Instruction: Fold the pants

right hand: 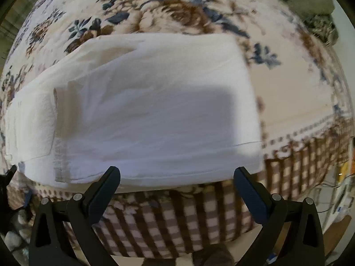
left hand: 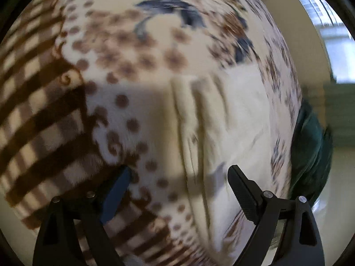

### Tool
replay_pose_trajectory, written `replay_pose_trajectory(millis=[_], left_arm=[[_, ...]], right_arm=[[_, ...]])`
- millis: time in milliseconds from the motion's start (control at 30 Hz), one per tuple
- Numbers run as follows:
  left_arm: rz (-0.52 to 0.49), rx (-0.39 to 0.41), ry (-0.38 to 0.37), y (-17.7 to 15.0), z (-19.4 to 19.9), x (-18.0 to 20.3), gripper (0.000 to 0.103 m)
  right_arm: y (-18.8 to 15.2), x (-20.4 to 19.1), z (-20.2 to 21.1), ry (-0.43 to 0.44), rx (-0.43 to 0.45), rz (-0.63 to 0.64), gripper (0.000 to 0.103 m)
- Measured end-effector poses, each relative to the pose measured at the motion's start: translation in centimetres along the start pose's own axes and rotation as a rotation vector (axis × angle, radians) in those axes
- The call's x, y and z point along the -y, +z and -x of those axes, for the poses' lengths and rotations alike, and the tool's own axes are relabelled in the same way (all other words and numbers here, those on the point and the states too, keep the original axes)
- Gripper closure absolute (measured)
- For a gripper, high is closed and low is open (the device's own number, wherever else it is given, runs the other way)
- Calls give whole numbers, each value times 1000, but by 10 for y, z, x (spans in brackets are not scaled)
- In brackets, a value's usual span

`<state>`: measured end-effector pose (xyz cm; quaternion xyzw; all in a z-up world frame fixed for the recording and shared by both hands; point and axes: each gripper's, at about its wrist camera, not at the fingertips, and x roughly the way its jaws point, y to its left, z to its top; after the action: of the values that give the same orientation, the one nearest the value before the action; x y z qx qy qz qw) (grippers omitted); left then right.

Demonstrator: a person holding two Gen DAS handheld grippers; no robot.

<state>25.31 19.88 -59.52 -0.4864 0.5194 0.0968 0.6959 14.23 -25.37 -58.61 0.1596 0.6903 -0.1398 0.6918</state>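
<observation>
White pants (right hand: 144, 102) lie folded into a rough rectangle on a floral and checked blanket (right hand: 177, 15). In the right wrist view my right gripper (right hand: 177, 173) is open and empty, just above the pants' near edge. In the left wrist view the pants (left hand: 221, 115) show as pleated white cloth running away from the camera. My left gripper (left hand: 179, 173) is open and empty, hovering over the blanket (left hand: 111, 44) and the near end of the pants. The left view is motion-blurred.
A dark green cloth (left hand: 310, 150) hangs past the blanket's right edge in the left view. Dark bundled fabric (right hand: 310, 6) sits at the far right corner in the right view. The blanket's checked border (right hand: 177, 217) drapes over the near edge.
</observation>
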Motion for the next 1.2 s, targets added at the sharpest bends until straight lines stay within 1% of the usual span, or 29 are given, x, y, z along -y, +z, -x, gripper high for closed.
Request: replay_pose_trajectory(millis=[33,100,200,267,333,433,500,533,567,600,633,700,767,800,833,900,933,1033,1133,1200], left_arm=[[30,14,-21,4,-1,-3,14],[49,38,-18,7,-1,-2,14],[41,62,-3,12,-3,8,14],[35,84,-28,16,-1,16,16],[3,112,-37,24,-2,24,16],[-2,119,-53,43,-17,26,16],[13,116,-86,56,-27,25,16],[18,124,-95,60,-30,26,25],[19,135,-104,64,-31,26,44],[25,149,-109,66,-29,26,59],[23,158,-116,67,-28,28,82],[-30,182,-154,63,-16,37,85],[-130,212,-169,53,-1,56,87],[-199,226,-177,44,10,70,87],[-241,233,-177,38,16,80,88],[-371,258,-186,13,38,113,88],[-415,263,-190,1,46,124,88],[-501,261,-218,-36,67,157,89],[-587,240,-231,-88,82,197,89],[-642,227,-226,-121,83,219,89]], right_arm=[[1,-1,-3,9,-2,-2,0],[2,-3,-7,22,3,-4,0],[6,-6,-12,15,3,-2,0],[8,-7,-14,20,0,-7,0],[11,-7,-15,20,0,-6,0],[13,-10,-19,20,-6,0,0],[15,-11,-21,19,-8,2,0],[18,-12,-22,13,-8,2,0],[20,-13,-24,1,-3,-1,0],[22,-12,-25,-15,2,-7,0],[23,-12,-26,-27,4,-12,0],[27,-8,-31,-84,5,-20,0],[31,-3,-35,-92,6,-30,0],[33,0,-37,-88,3,-43,0],[34,3,-38,-81,1,-52,0],[36,11,-39,-58,6,-75,0],[37,15,-39,-54,11,-78,0],[37,30,-36,-33,33,-81,0],[34,52,-36,-15,39,-76,0],[31,74,-34,6,35,-86,0]])
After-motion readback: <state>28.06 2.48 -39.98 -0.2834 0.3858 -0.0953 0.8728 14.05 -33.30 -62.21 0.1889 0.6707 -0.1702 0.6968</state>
